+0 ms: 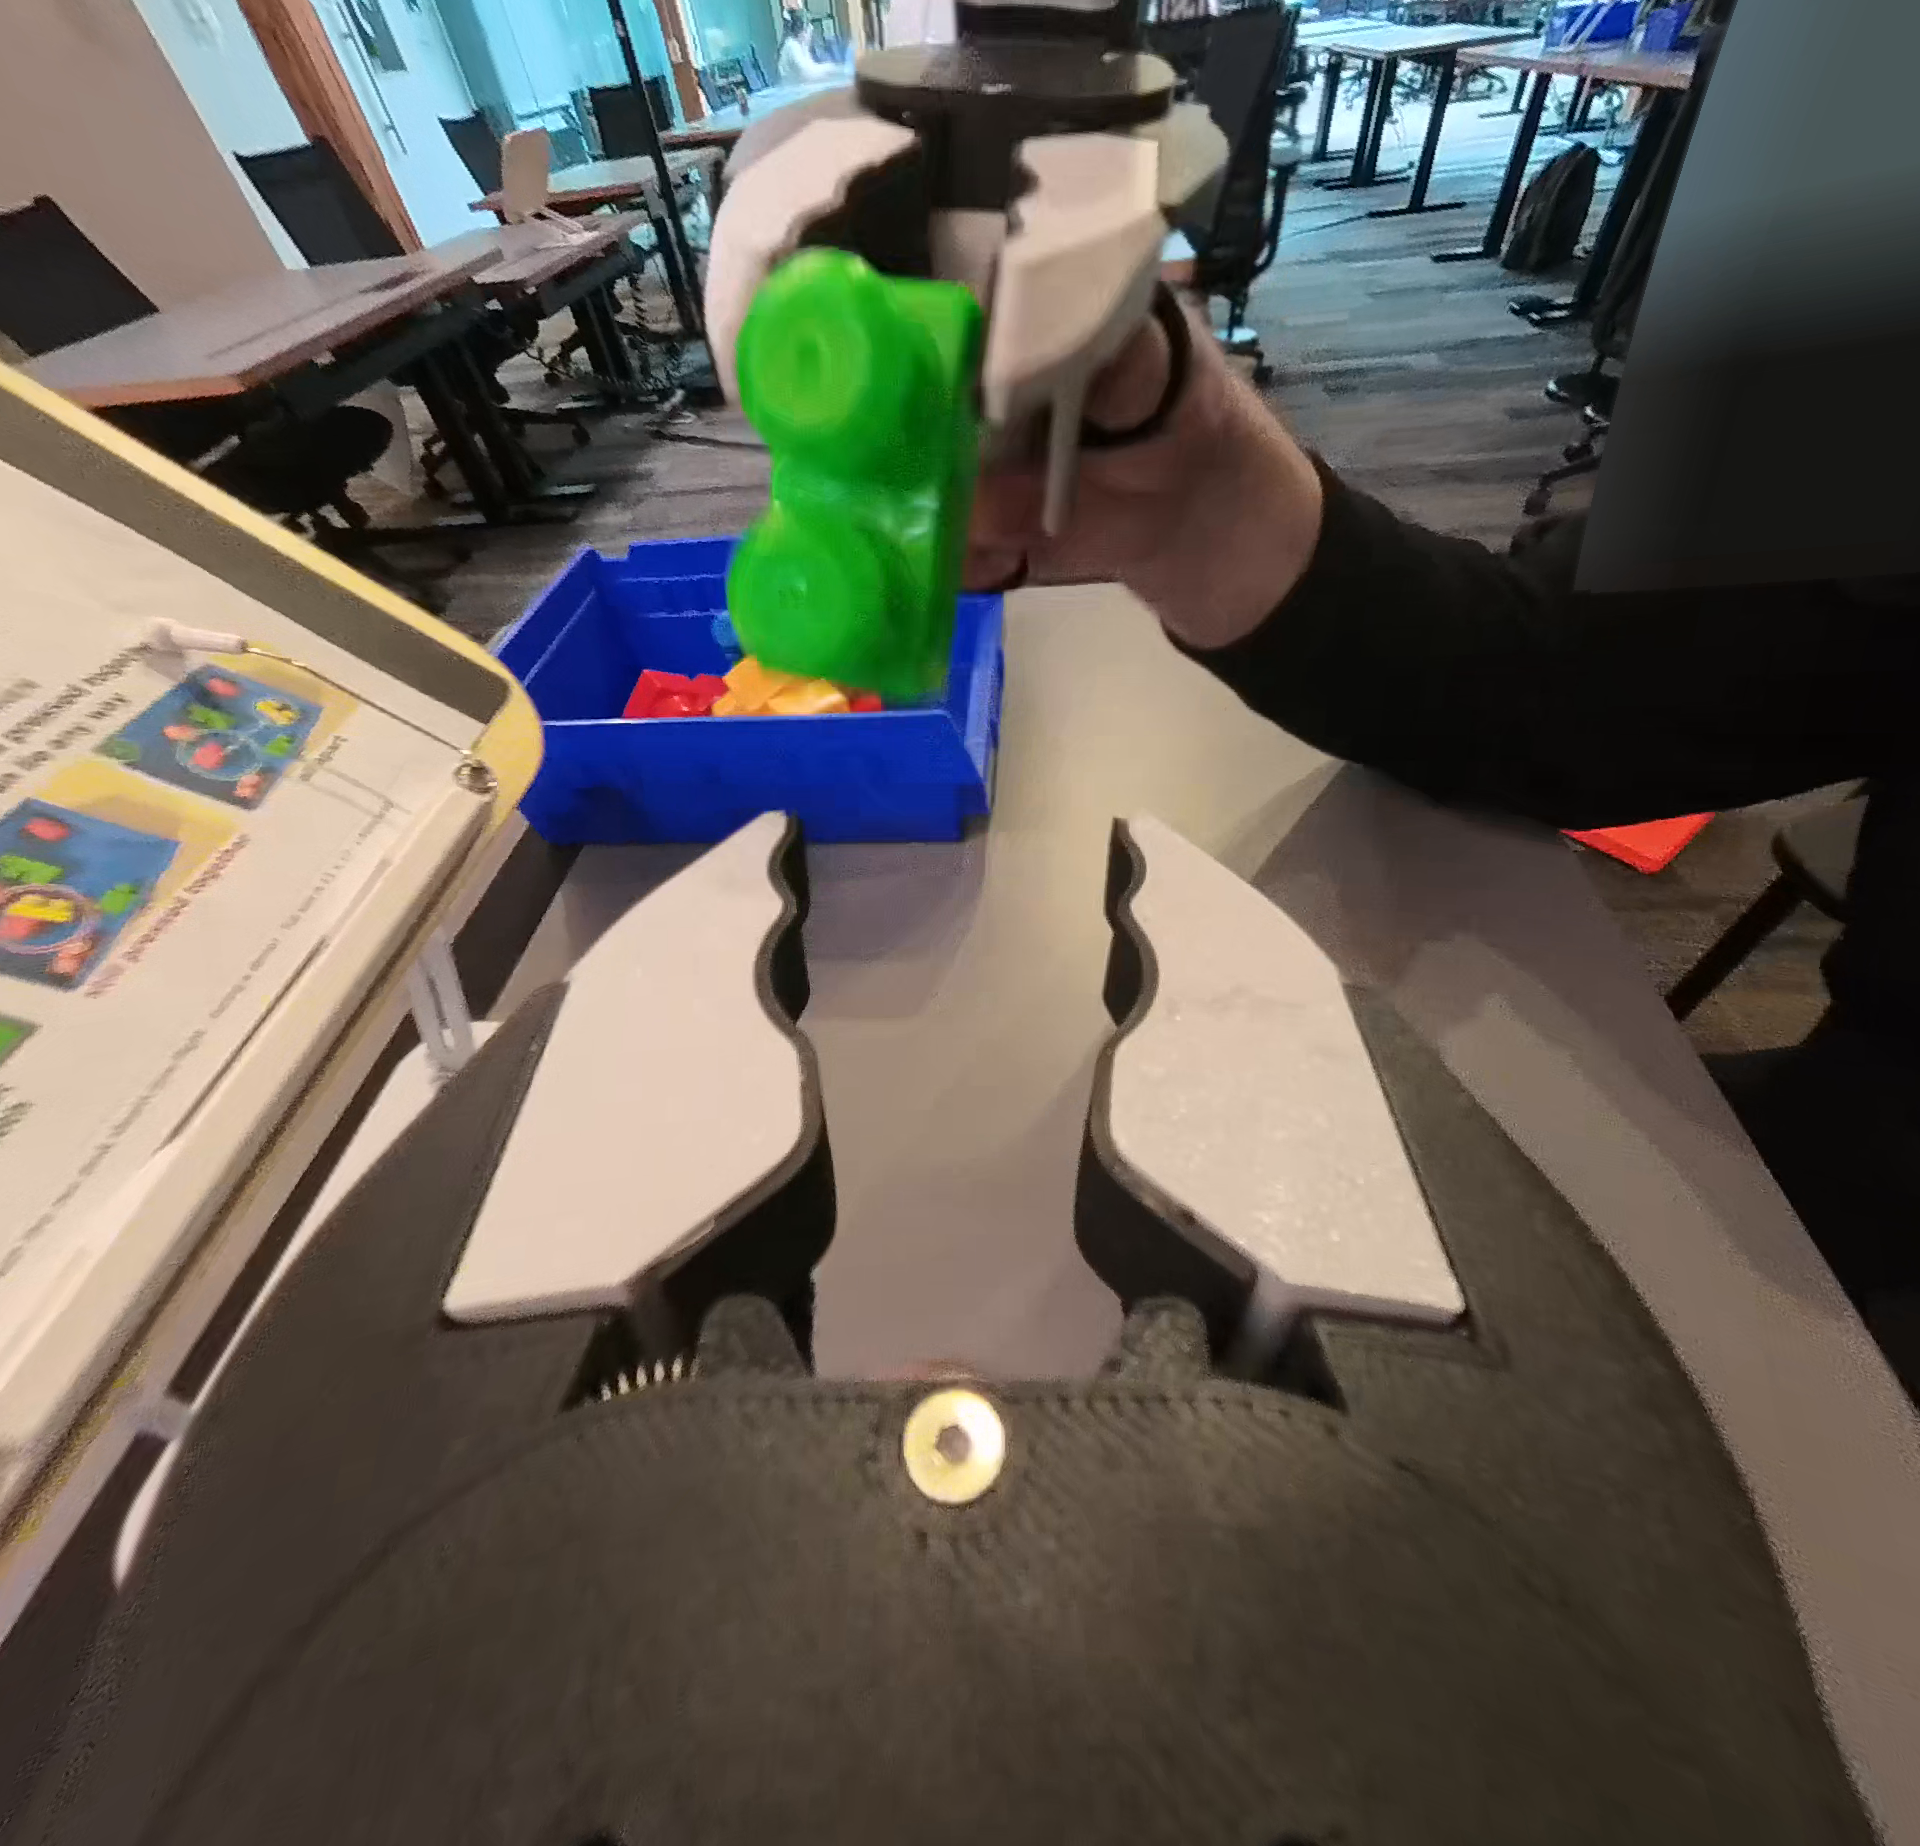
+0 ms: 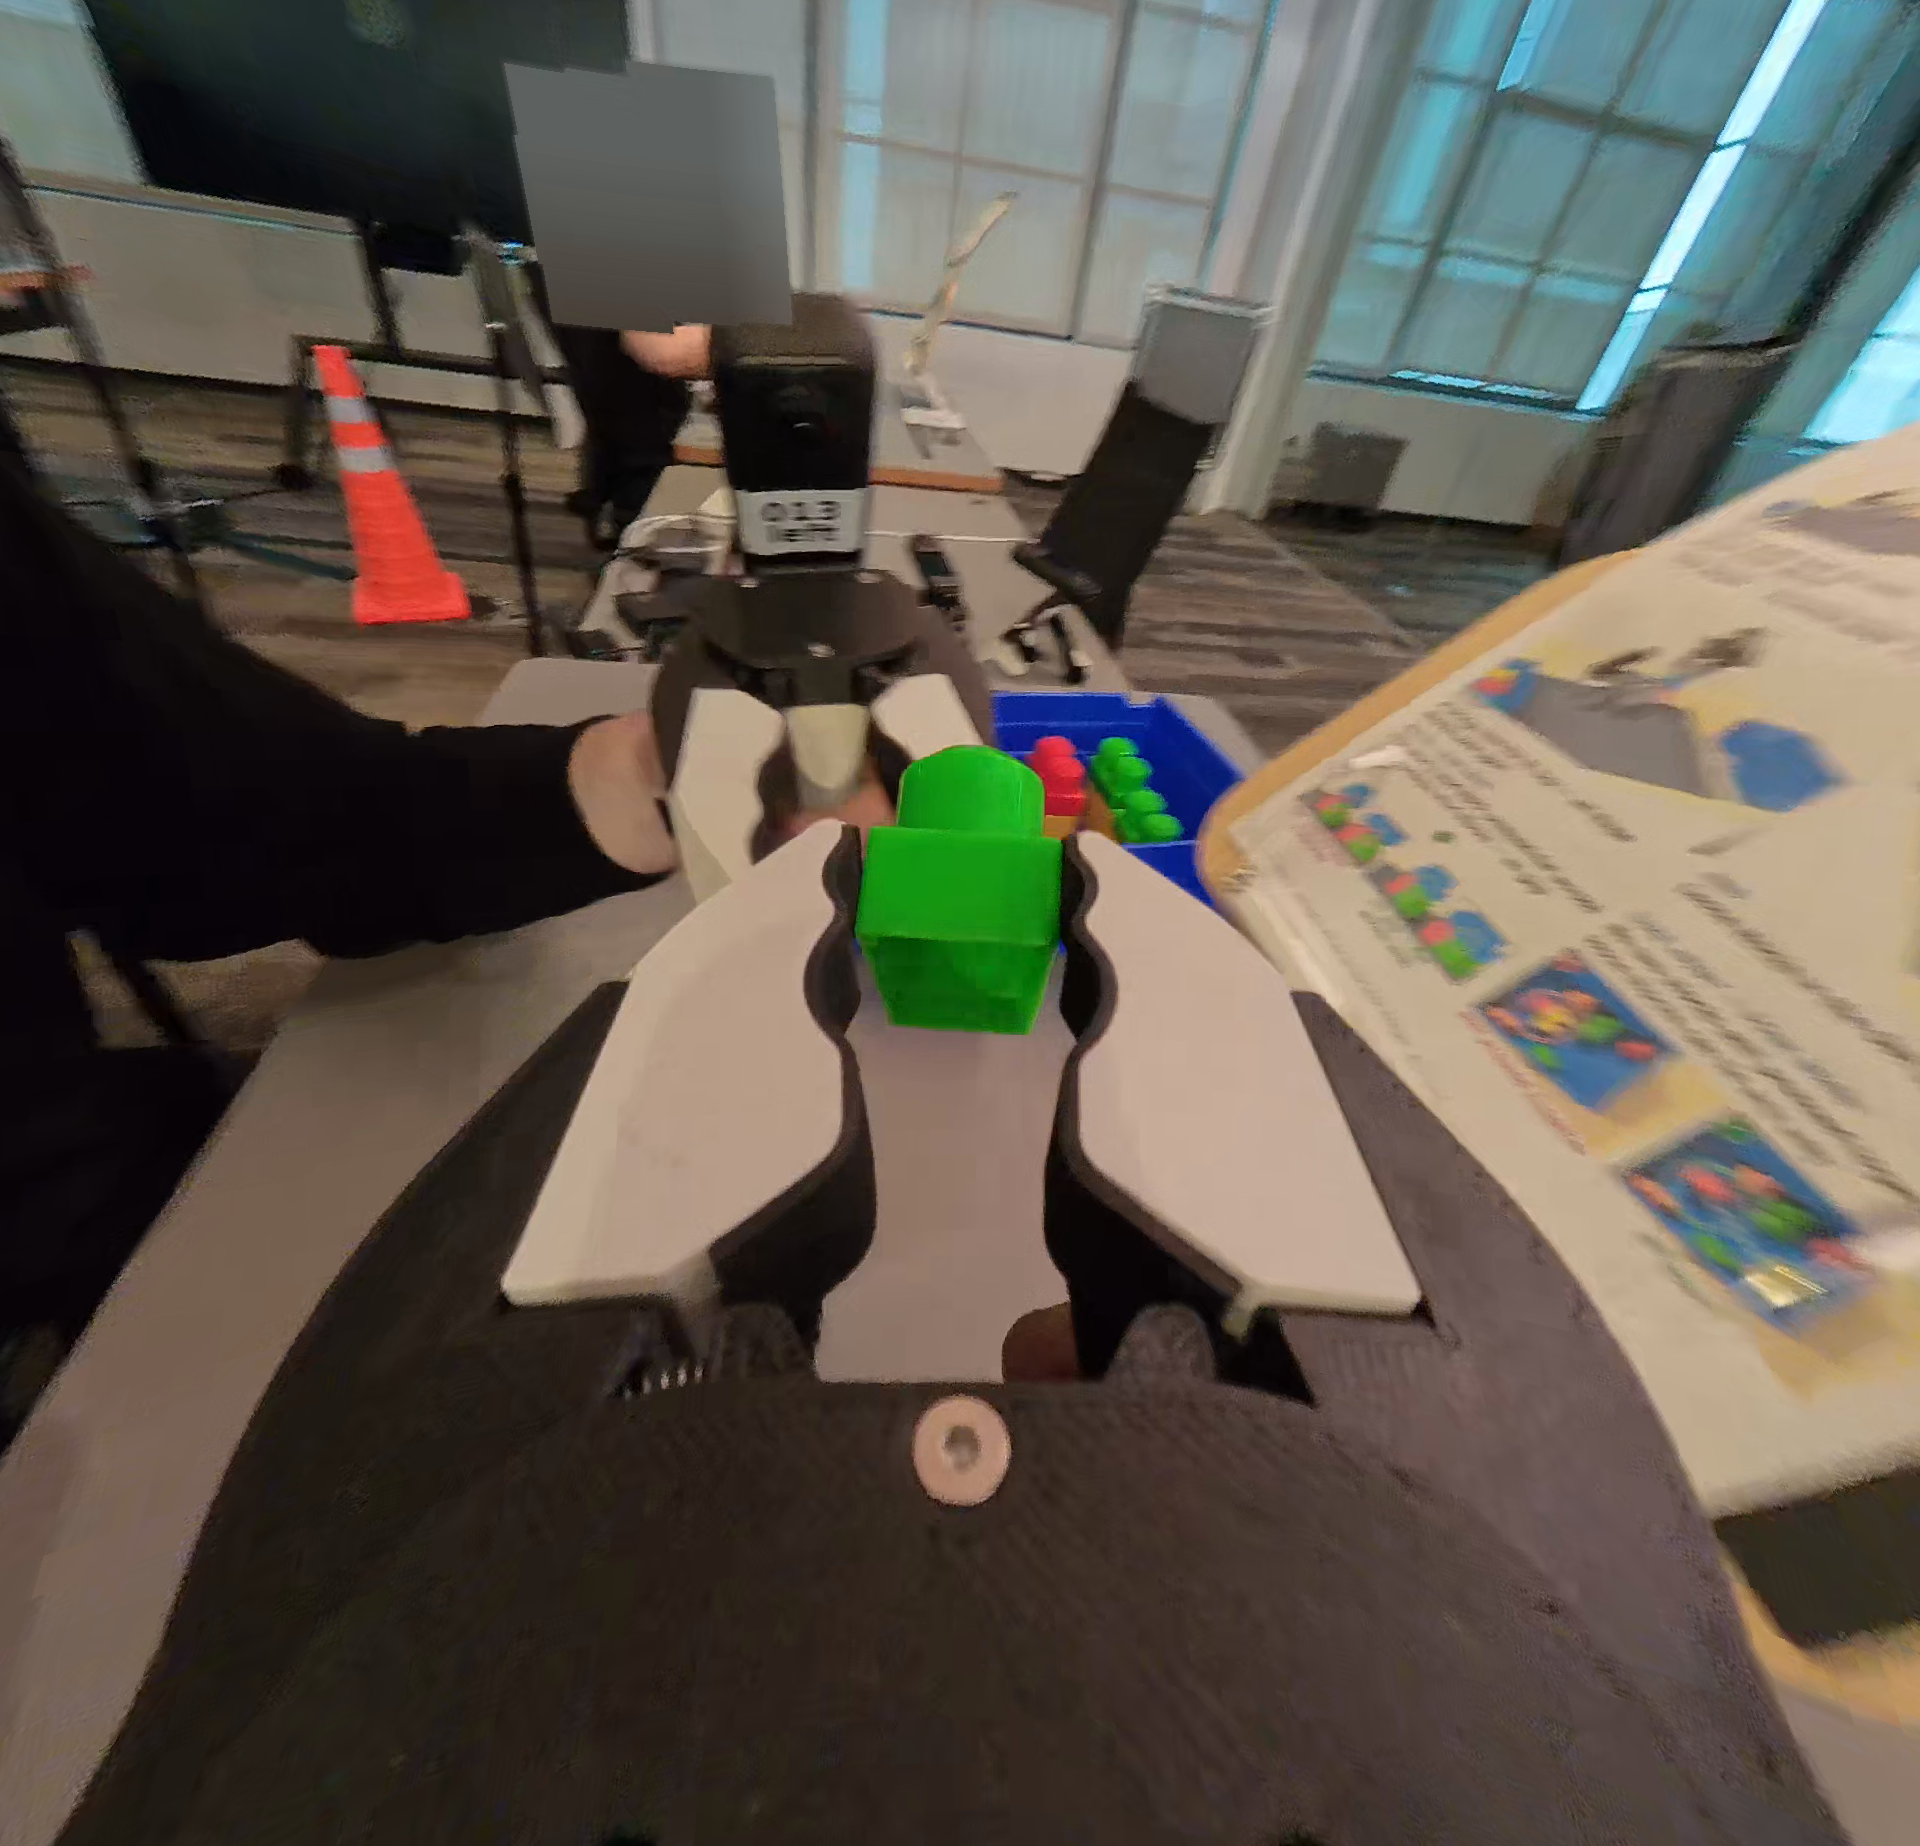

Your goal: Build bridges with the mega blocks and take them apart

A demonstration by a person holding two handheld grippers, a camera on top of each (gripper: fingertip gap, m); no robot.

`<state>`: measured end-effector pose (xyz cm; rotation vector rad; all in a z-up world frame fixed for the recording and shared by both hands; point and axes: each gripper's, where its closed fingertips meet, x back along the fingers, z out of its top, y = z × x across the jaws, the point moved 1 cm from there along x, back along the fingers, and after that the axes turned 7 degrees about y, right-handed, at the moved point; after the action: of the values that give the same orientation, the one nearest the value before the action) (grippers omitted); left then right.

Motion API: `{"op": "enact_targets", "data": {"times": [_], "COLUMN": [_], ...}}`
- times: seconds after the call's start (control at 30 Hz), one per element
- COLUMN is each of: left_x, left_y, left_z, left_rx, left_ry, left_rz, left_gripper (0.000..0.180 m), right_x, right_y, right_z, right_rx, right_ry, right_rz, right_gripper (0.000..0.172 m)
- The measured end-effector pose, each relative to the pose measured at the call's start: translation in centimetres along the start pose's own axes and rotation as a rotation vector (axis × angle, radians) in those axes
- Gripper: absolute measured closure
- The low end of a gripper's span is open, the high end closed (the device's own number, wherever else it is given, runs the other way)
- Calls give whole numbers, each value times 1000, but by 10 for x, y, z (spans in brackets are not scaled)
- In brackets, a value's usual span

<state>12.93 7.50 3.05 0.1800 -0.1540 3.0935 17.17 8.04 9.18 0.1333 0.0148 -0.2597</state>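
Note:
My right gripper [image 2: 956, 913] is shut on a green block [image 2: 961, 923], both pads pressed on its sides. In the left wrist view the same green block [image 1: 857, 477] hangs in the right gripper [image 1: 935, 342] above the blue bin [image 1: 748, 768]. My left gripper [image 1: 956, 923] is open and empty, low over the grey table [image 1: 1143, 695], just in front of the bin. It also shows in the right wrist view [image 2: 810, 757], facing me with its jaws apart. Red, orange and green blocks [image 2: 1101, 788] lie in the blue bin [image 2: 1195, 747].
A board with printed instruction sheets [image 1: 208, 861] leans at the left of the left wrist view and shows at the right of the right wrist view [image 2: 1610, 913]. A person's hands and black sleeves [image 1: 1455, 674] hold the grippers. An orange cone [image 2: 379, 508], desks and chairs stand behind. Some 7 centimeters of space lies between my two pairs of fingers.

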Motion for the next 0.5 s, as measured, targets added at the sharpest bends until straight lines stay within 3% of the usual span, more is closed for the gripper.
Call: {"op": "enact_targets", "data": {"times": [0.17, 0.33, 0.5], "left_x": [26, 46, 63], "left_y": [-18, -29, -40], "left_z": [10, 13, 15], "left_rx": [-4, 14, 11], "left_ry": [25, 26, 25], "left_rz": [62, 92, 142], "left_gripper": [137, 152, 153], "right_x": [87, 175, 226], "right_y": [72, 132, 149], "right_z": [11, -45, -119], "right_rx": [61, -29, -267], "right_ry": [-55, -349, -583], "right_rz": [-322, -577, -592], "right_gripper": [135, 135, 135]}}
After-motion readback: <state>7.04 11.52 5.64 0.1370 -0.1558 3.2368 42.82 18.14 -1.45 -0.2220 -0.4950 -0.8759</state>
